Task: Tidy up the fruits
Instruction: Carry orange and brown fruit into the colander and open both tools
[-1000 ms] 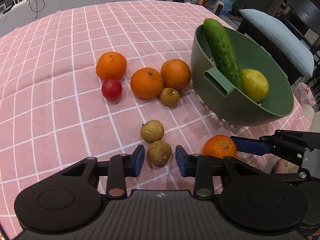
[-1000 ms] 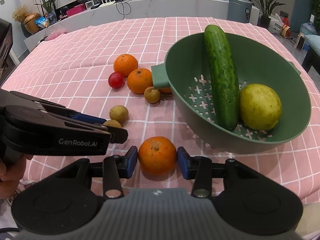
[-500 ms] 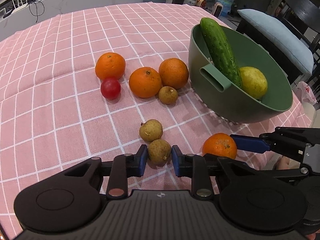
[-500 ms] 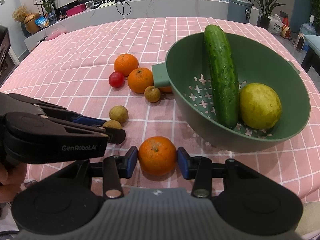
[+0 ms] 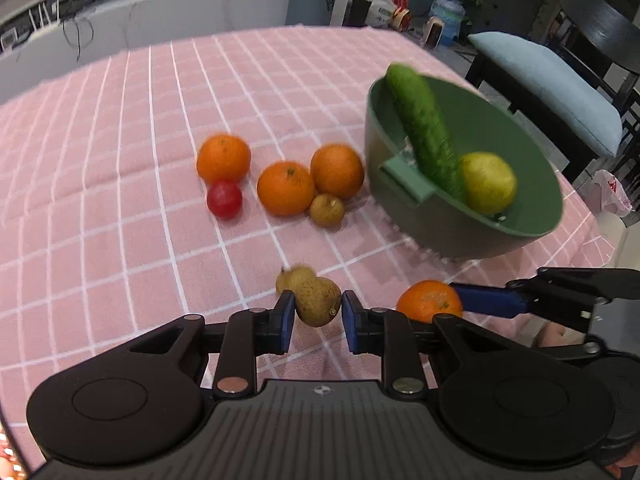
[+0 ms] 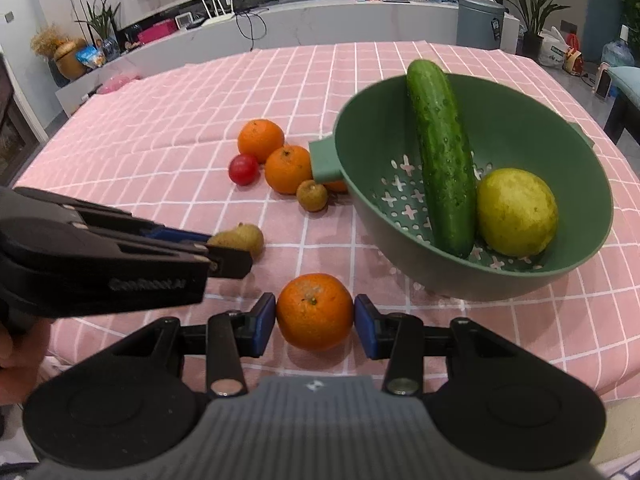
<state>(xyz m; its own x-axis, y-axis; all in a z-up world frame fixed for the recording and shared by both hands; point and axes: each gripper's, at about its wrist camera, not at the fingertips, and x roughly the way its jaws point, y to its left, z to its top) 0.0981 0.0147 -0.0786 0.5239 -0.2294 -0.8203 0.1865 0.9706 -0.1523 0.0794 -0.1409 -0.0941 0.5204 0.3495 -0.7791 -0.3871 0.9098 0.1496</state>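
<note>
The left gripper (image 5: 315,317) is clenching a small brown fruit (image 5: 317,301) between its 2 blue pads (image 5: 285,319), and the fruit looks lifted a little off the pink checked cloth (image 5: 120,208) — the blur in the left wrist view makes that a judgement, not a certainty. A 2nd brown fruit (image 5: 294,276) is lying just behind it, touching or nearly so.

The right gripper (image 6: 315,323) is sitting astride an orange (image 6: 315,311), a pad close on either side, seemingly touching the skin. The orange is casting a shadow on the cloth directly beneath, so it appears to be resting there; whether the fingers are truly squeezing it I cannot tell.

The relation that matters is direction to the green colander (image 6: 580,256). It is lying ahead and to the right of both grippers, tilted toward them, already holding a cucumber (image 6: 442,156) and a yellow-green fruit (image 6: 516,212). The cucumber's long axis is running from the far rim down to the basin's floor, leaving open space on its left side, by the handle. The right gripper is nearer the colander — the left must be crossing over the right one's path to reach it.
</note>
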